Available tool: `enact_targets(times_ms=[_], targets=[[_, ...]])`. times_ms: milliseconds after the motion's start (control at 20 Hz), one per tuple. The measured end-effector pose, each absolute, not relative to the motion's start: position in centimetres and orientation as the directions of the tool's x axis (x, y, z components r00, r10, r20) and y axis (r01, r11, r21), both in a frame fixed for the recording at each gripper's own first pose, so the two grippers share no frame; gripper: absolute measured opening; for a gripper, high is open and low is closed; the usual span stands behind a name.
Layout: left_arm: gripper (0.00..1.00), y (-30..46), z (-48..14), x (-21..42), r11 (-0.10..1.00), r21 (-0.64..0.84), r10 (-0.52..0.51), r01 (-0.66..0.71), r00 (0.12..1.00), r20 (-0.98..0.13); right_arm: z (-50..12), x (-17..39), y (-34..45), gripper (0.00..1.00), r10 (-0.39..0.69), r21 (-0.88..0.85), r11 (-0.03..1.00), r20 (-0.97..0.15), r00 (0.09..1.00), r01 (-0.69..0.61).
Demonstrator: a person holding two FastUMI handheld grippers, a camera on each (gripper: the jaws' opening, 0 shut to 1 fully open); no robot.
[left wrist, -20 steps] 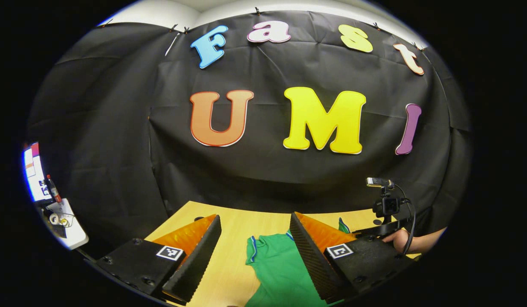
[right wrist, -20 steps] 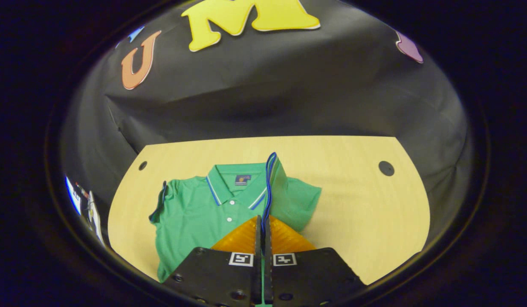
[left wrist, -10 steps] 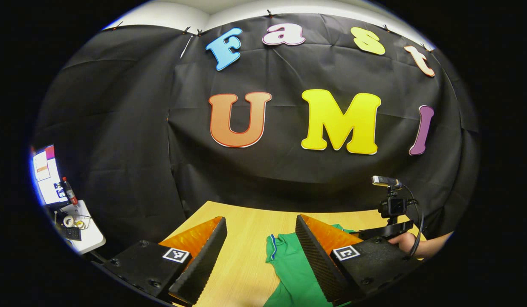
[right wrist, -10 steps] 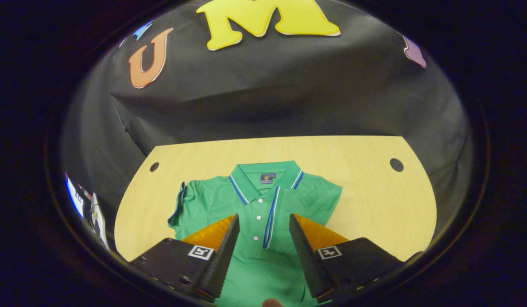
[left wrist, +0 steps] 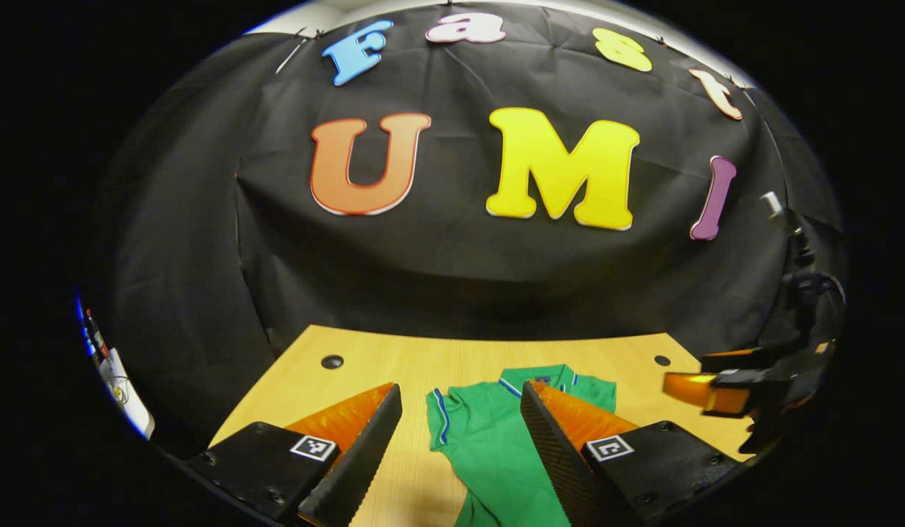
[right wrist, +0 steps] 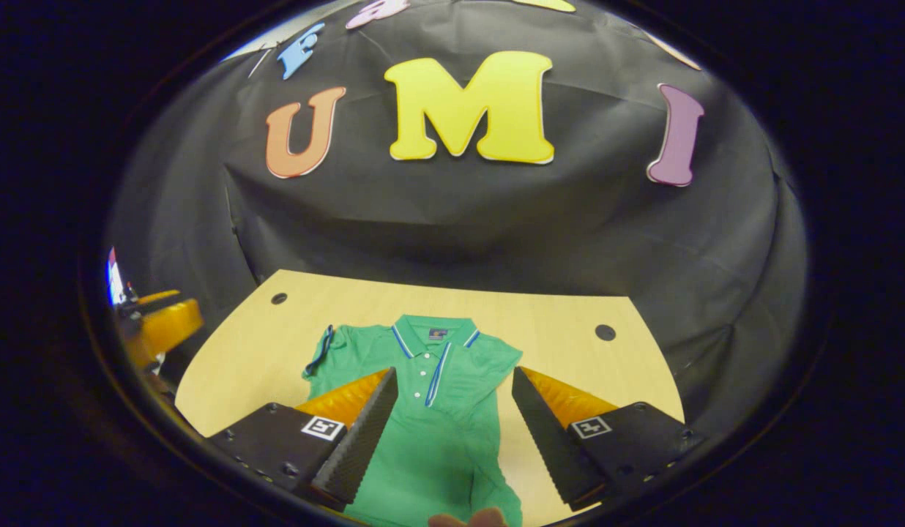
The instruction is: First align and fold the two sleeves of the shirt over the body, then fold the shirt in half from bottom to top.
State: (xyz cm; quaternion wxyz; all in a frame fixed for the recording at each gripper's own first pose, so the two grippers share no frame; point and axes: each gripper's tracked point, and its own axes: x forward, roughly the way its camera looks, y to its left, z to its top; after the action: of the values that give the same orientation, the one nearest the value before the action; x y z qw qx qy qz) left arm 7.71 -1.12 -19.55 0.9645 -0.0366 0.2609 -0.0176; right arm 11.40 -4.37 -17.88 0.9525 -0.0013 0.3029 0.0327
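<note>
Right gripper view: soft, floppy green polo shirt [right wrist: 430, 410] is being hovered over, right gripper [right wrist: 452, 417] spread wide, empty; left sleeve cuff [right wrist: 319, 351] probably best pinched.

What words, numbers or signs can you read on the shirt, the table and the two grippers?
Neck label on the shirt: too small to read.
Square markers on the right gripper: coded patterns, no words.
Square markers on the left gripper: likewise.
Table: no text.
</note>
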Motion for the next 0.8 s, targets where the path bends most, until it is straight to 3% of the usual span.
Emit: enact_targets(times_ms=[50,350,650,800], targets=[[1.0,-0.9,-21.4,8.5,0.997,-0.074,-0.058,0.022,0.846,-0.529,-17.5,10.7,-5.1,0.96,0.052,0.013,0.998,-0.572,0.818,-0.054],[1.0,0.2,-31.3,12.2,0.998,-0.059,-0.042,0.005,0.757,-0.653,-18.6,8.2,-8.6,0.96,-0.007,-0.028,1.0,-0.592,0.806,-0.012],[1.0,0.5,-38.7,15.2,0.999,-0.032,-0.051,0.039,0.678,-0.733,-22.3,8.3,-9.9,0.93,-0.004,-0.005,1.0,-0.668,0.744,0.001],[1.0,1.4,-42.0,15.8,0.999,0.009,-0.026,0.051,0.634,-0.773,-23.8,9.0,-9.8,0.96,0.006,0.014,1.0,-0.696,0.718,0.005]])
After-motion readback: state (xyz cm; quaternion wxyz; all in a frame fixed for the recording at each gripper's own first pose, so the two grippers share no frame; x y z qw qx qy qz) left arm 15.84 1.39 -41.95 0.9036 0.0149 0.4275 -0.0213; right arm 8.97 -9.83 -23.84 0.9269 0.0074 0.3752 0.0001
